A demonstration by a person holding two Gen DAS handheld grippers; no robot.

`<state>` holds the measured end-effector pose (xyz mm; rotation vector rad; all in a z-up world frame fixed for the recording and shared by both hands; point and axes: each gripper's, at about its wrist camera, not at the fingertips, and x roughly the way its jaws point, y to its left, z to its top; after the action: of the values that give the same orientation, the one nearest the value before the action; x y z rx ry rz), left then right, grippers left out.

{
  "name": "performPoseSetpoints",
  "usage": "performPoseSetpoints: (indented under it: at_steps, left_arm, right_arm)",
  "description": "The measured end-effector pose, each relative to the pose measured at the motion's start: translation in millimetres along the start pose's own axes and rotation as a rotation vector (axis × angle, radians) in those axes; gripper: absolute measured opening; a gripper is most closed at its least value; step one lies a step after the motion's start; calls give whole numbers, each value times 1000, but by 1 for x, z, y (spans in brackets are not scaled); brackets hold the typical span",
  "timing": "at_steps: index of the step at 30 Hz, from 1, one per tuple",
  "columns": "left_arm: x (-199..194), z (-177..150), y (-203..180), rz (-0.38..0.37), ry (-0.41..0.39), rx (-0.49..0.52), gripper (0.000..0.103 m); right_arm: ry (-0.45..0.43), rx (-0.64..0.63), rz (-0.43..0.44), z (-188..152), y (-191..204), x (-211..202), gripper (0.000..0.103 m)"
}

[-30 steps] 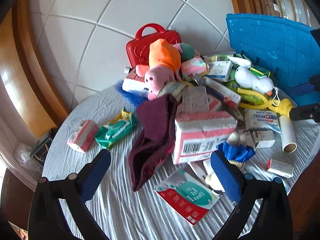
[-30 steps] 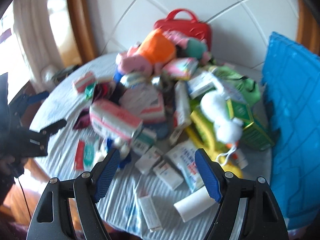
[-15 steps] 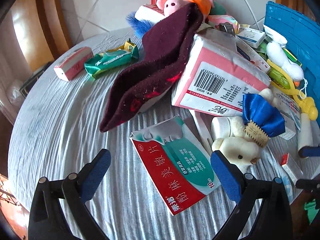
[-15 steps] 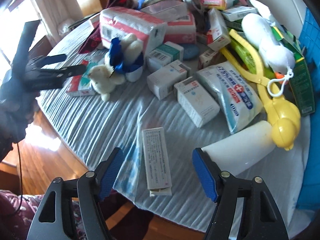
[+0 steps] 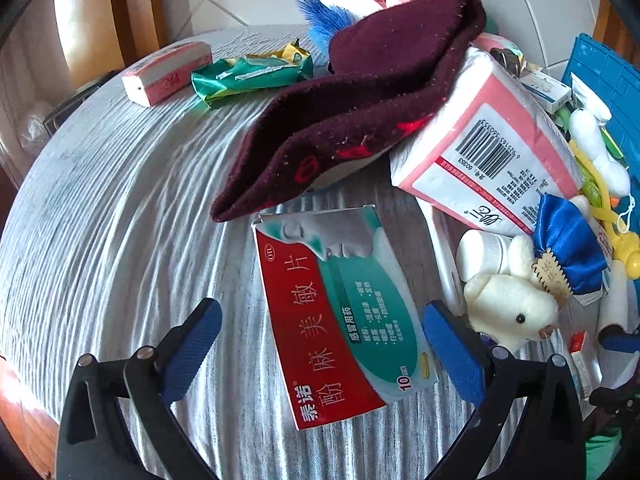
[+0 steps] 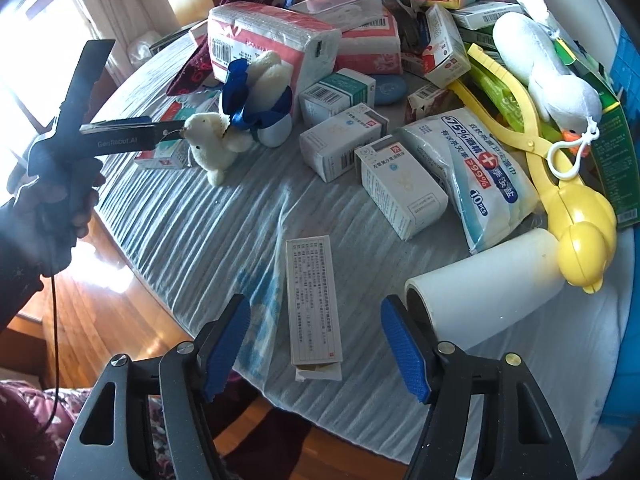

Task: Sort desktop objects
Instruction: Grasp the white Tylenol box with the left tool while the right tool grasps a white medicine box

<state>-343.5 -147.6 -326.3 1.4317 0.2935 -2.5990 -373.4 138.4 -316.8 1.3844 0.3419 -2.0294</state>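
The left gripper [image 5: 320,344], jaws apart, straddles a red-and-teal medicine box [image 5: 340,316] lying flat on the tabletop [image 5: 100,200]. The right gripper [image 6: 316,344], jaws apart too, brackets a narrow white carton [image 6: 314,300] at the near edge.

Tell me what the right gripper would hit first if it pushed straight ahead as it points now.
Most likely the long flat white box lying lengthwise between the open right gripper fingers; depth is unclear, so it might instead pass just over it.

Glossy red-and-teal cardboard medicine box [image 5: 340,316] on ribbed grey cloth table cover [image 5: 120,208]; fuzzy maroon knitted sock [image 5: 360,100]; fluffy white plush bear [image 5: 508,312]
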Motion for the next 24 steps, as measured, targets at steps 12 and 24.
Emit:
performPoseSetpoints:
  at_steps: [12,24]
  left_arm:
    - [17,1,-12,34,8,129,103]
    - [14,16,-9,-50,44,201,38]
  right_arm:
    - [58,-29,-27,-3,6,15,49]
    - [58,-2,-125,-3,5,12,26]
